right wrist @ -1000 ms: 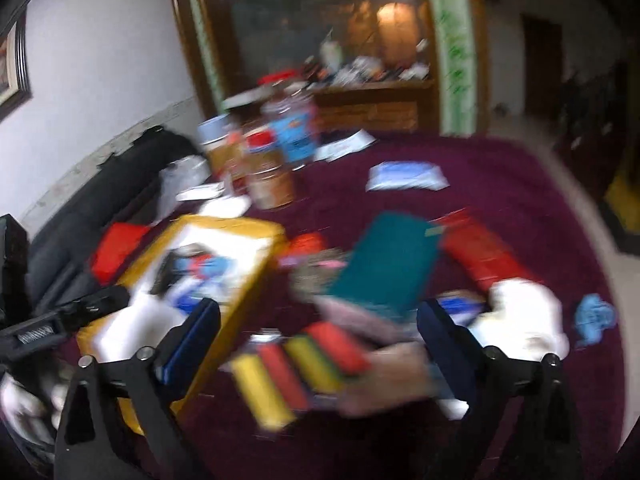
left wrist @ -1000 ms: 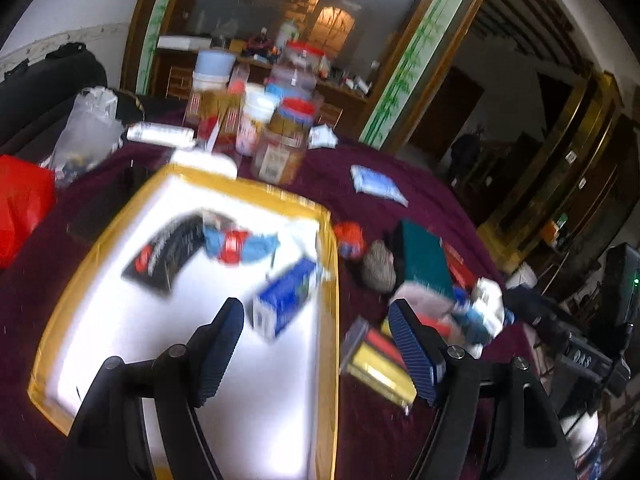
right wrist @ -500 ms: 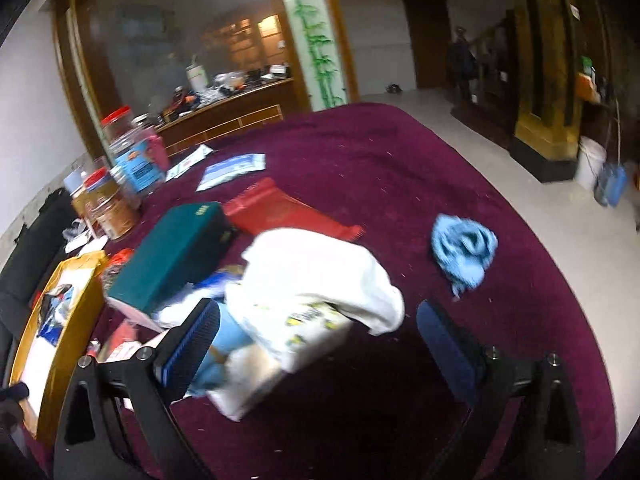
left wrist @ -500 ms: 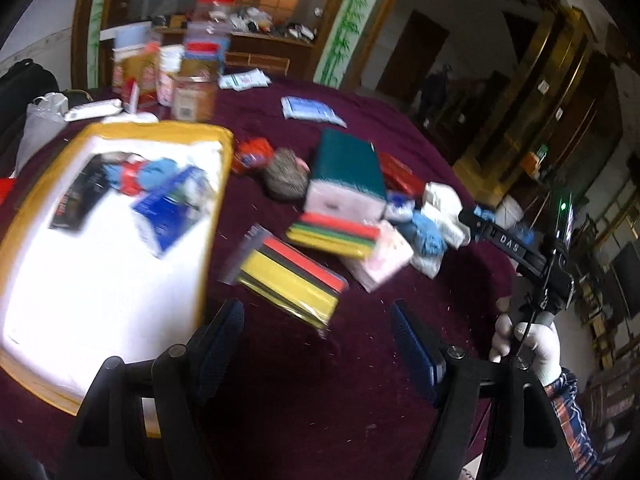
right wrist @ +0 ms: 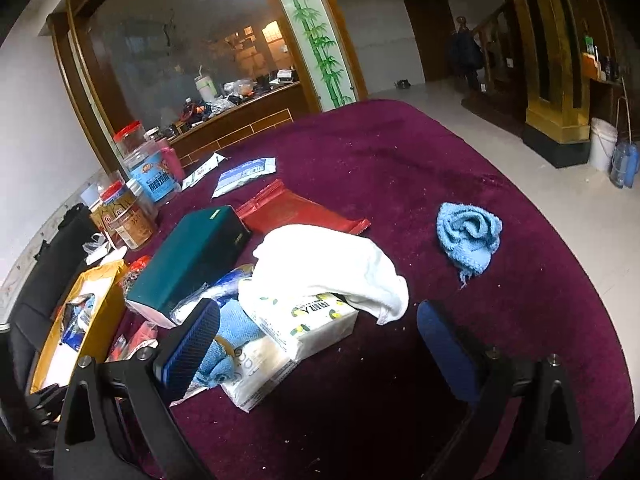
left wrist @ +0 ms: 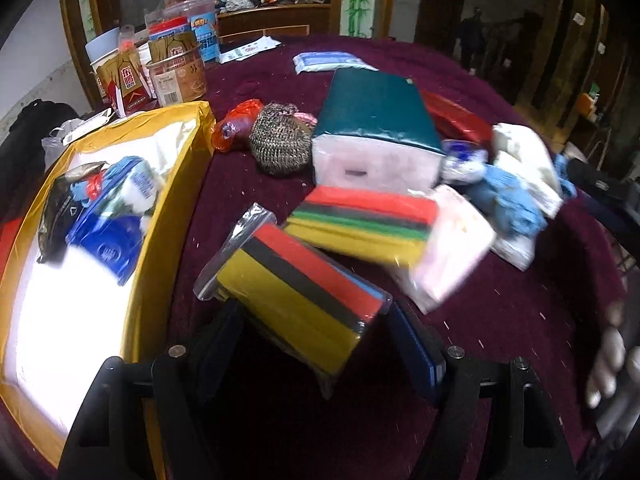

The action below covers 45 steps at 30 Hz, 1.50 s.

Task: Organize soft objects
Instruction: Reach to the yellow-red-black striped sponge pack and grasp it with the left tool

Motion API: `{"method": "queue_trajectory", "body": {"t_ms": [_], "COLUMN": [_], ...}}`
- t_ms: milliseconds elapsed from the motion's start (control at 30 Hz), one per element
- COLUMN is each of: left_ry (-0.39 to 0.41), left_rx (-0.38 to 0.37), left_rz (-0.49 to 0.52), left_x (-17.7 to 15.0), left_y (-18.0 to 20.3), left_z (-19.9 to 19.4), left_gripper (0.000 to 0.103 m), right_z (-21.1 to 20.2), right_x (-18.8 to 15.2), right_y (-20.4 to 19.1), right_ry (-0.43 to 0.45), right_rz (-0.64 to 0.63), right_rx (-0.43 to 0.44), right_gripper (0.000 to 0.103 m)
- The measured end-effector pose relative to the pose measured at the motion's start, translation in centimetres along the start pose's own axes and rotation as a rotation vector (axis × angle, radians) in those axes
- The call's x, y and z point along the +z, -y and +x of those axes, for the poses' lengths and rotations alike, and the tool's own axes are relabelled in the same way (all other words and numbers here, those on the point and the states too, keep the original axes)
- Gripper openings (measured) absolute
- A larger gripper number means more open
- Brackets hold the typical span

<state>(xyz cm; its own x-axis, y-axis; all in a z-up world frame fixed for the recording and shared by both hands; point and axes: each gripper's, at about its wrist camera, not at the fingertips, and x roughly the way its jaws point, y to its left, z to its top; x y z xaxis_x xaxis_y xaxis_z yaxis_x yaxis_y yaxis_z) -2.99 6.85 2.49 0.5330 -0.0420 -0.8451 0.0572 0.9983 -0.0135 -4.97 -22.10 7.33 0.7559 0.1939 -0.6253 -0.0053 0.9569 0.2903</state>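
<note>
My left gripper (left wrist: 316,344) is open, its fingers on either side of the near end of a bagged pack of coloured sponges (left wrist: 296,284). A second sponge pack (left wrist: 360,224) lies just beyond, with a pink tissue pack (left wrist: 452,252), a teal tissue box (left wrist: 372,120) and a knitted brown pouch (left wrist: 280,144). The yellow-rimmed tray (left wrist: 164,224) at left holds a blue pack (left wrist: 108,240). My right gripper (right wrist: 320,332) is open and empty over a white towel (right wrist: 328,260) on a tissue pack (right wrist: 308,320). A blue knitted cloth (right wrist: 468,236) lies apart at right.
Jars and snack tubs (left wrist: 176,64) stand at the table's far left behind the tray. A red flat packet (right wrist: 296,212) and a white-blue packet (right wrist: 244,172) lie further back. The round table's maroon cloth (right wrist: 400,160) drops to the floor at right.
My left gripper swung right from the tray and came down close to the near sponge pack. My right gripper swung right to the towel and tissue pile, then held nearly still.
</note>
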Motion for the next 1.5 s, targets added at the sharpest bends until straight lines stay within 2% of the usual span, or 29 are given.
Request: {"method": "queue_trajectory", "body": {"t_ms": [67, 133, 200, 300, 467, 567, 633, 667, 767, 900, 1067, 1167, 1233, 1267, 1300, 1367, 1400, 1500], "left_ry": [-0.003, 0.002, 0.018, 0.017, -0.025, -0.051, -0.040, -0.025, 0.017, 0.003, -0.054, -0.006, 0.027, 0.031, 0.041, 0.052, 0.048, 0.037], "left_rx": [0.016, -0.007, -0.015, -0.057, -0.111, -0.170, -0.174, -0.169, -0.154, -0.166, -0.092, -0.020, -0.008, -0.018, -0.025, -0.038, -0.051, -0.118], "left_rz": [-0.010, -0.023, -0.010, 0.006, 0.076, 0.117, 0.112, 0.102, 0.067, 0.039, -0.012, 0.002, 0.024, 0.022, 0.026, 0.045, 0.039, -0.003], "left_x": [0.4, 0.3, 0.0, -0.8, -3.5, -5.1, -5.4, -5.2, -4.5, -4.0, -3.5, -2.6, -2.6, -2.7, -2.7, -3.1, -3.2, -3.9], "left_y": [-0.1, -0.5, -0.5, -1.0, -0.9, -0.4, -0.4, -0.4, -0.6, -0.3, -0.2, 0.3, 0.7, 0.6, 0.5, 0.2, -0.1, -1.5], "left_z": [0.8, 1.3, 0.9, 0.0, -2.1, -3.6, -4.3, -4.7, -5.1, -4.4, -1.9, -0.9, -0.6, -0.8, -1.0, -1.5, -1.7, -2.4], "left_gripper": [0.079, 0.079, 0.061, 0.051, 0.050, 0.052, 0.053, 0.055, 0.074, 0.076, 0.079, 0.080, 0.079, 0.070, 0.052, 0.028, 0.022, 0.019], "right_z": [0.1, 0.3, 0.4, 0.6, 0.8, 0.9, 1.1, 1.2, 1.2, 1.3, 1.5, 1.4, 1.3, 1.3, 1.4, 1.6, 1.7, 1.9], "right_x": [0.1, 0.1, 0.1, 0.1, 0.0, -0.1, -0.1, -0.1, -0.1, -0.1, -0.1, -0.2, -0.3, -0.3, -0.3, -0.3, -0.3, -0.4], "right_y": [0.4, 0.8, 1.0, 1.4, 1.5, 1.6, 1.6, 1.6, 1.7, 1.7, 1.7, 1.5, 1.5, 1.6, 1.6, 1.7, 1.8, 1.8], "right_ry": [-0.006, -0.015, -0.022, -0.034, -0.048, -0.058, -0.067, -0.073, -0.075, -0.076, -0.087, -0.085, -0.083, -0.083, -0.086, -0.094, -0.099, -0.107], "right_rz": [0.019, 0.039, 0.052, 0.071, 0.079, 0.082, 0.084, 0.088, 0.092, 0.093, 0.093, 0.082, 0.079, 0.080, 0.083, 0.086, 0.088, 0.088], "right_rx": [0.009, 0.017, 0.024, 0.032, 0.035, 0.036, 0.039, 0.043, 0.044, 0.040, 0.040, 0.036, 0.030, 0.028, 0.025, 0.025, 0.024, 0.021], "right_gripper": [0.099, 0.099, 0.099, 0.099, 0.099, 0.099, 0.099, 0.099, 0.099, 0.099, 0.099, 0.099, 0.099, 0.099, 0.099, 0.099, 0.099, 0.099]}}
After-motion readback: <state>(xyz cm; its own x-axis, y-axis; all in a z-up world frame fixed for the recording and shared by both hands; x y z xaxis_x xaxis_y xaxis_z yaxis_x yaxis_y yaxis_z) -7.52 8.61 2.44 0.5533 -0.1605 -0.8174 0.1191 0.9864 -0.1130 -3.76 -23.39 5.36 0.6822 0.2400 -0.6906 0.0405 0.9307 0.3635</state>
